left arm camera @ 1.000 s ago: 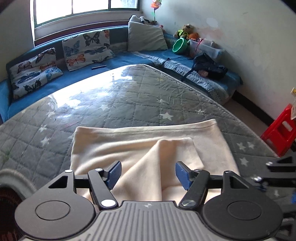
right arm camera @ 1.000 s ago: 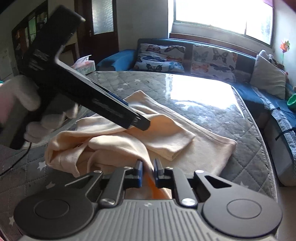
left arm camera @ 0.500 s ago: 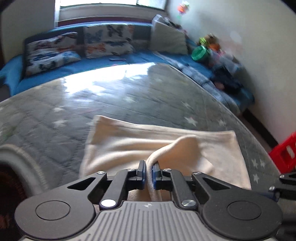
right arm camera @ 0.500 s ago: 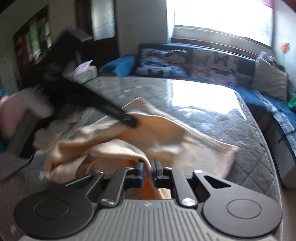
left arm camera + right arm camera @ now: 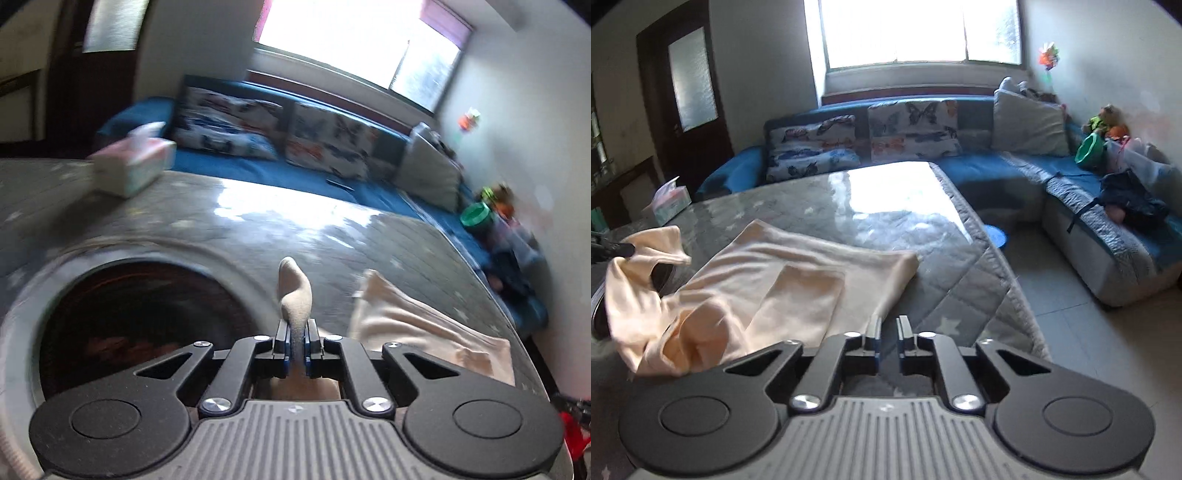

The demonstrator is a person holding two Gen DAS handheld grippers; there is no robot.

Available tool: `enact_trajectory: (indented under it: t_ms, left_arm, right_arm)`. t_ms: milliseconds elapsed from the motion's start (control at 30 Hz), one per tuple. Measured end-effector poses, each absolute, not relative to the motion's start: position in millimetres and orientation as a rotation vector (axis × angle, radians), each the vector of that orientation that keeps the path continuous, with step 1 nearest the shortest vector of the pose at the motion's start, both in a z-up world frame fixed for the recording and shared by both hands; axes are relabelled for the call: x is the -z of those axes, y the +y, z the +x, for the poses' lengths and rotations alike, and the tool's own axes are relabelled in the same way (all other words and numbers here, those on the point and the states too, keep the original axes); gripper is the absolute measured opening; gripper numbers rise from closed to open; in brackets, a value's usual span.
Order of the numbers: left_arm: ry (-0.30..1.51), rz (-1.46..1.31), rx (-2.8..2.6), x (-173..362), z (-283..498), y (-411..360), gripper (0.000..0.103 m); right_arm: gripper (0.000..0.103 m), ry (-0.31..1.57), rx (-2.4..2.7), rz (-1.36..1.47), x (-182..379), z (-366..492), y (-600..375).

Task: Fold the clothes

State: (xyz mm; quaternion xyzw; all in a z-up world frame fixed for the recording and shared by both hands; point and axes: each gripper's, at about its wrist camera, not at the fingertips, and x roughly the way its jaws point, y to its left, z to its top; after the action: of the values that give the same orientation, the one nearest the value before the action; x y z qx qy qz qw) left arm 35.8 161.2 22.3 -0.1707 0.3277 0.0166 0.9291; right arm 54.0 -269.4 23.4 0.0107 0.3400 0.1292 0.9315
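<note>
- Left gripper (image 5: 295, 341) clamped tight on a fold of the cream garment (image 5: 798, 284), lifting that end clear of the quilted table cover (image 5: 960, 266).
- Right gripper (image 5: 888, 332) jaws easing apart, nothing pinched between them.
- Most of the garment lies flat on the table.
- Soft, light, limp cloth: it'll sag, so grab hems or corners.
- Table edge close on the right; open room toward the tissue box (image 5: 670, 203).
</note>
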Motion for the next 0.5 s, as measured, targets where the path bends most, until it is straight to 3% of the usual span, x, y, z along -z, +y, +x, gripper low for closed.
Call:
enact_trajectory:
  t_ms: [100, 200, 500]
  left_arm:
    - [0.669, -0.378, -0.087, -17.6, 7.4, 184.9, 0.007]
    - [0.668, -0.410, -0.135, -11.6, -20.3, 202.4, 0.006]
    - [0.675, -0.465, -0.247, -5.0, -100.3, 226.4, 0.005]
  right_arm:
    - [0.019, 0.713, -0.310, 0.015, -18.6, 59.8, -257.2]
    - [0.032, 0.735, -0.350, 0.000, -12.2, 69.8, -237.7]
    - [0.038, 0.805, -0.460, -0.051, 9.2, 109.4, -181.4]
